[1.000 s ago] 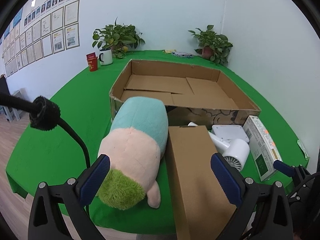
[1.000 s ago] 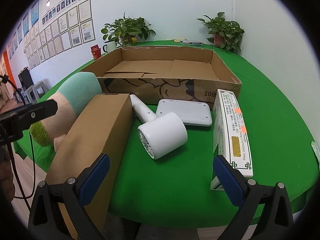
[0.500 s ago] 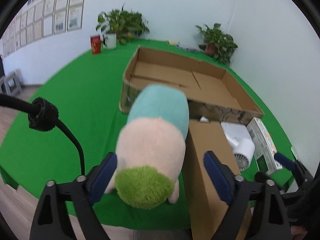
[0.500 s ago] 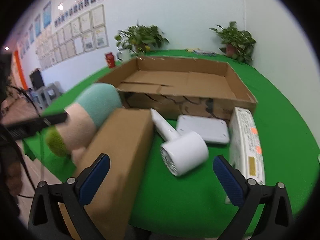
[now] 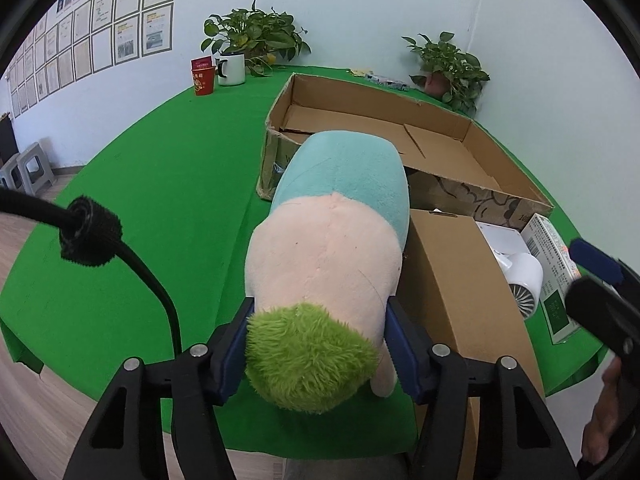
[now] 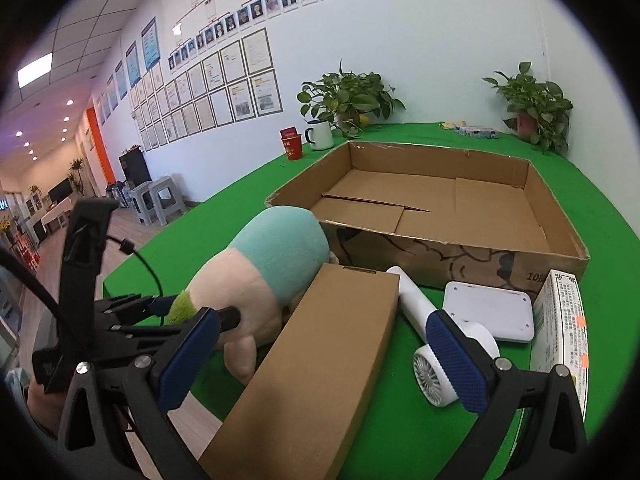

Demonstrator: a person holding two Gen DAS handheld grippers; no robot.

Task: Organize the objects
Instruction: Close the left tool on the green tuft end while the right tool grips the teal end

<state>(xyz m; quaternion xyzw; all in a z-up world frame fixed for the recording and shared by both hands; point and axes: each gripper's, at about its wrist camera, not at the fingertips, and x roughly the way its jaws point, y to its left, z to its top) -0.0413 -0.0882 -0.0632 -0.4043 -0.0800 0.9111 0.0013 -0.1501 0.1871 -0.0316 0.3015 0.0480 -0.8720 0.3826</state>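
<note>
Plush toy lies just before the open carton; the left gripper, jaws just closing, clasps its green end. Next, I judge: lift it into the carton.

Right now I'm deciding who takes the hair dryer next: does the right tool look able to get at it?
Probably yes. The right tool is open and empty, and the hair dryer lies uncovered just ahead on the green cloth. The long box and medicine box flank it closely, so sideways room looks tight.
</note>
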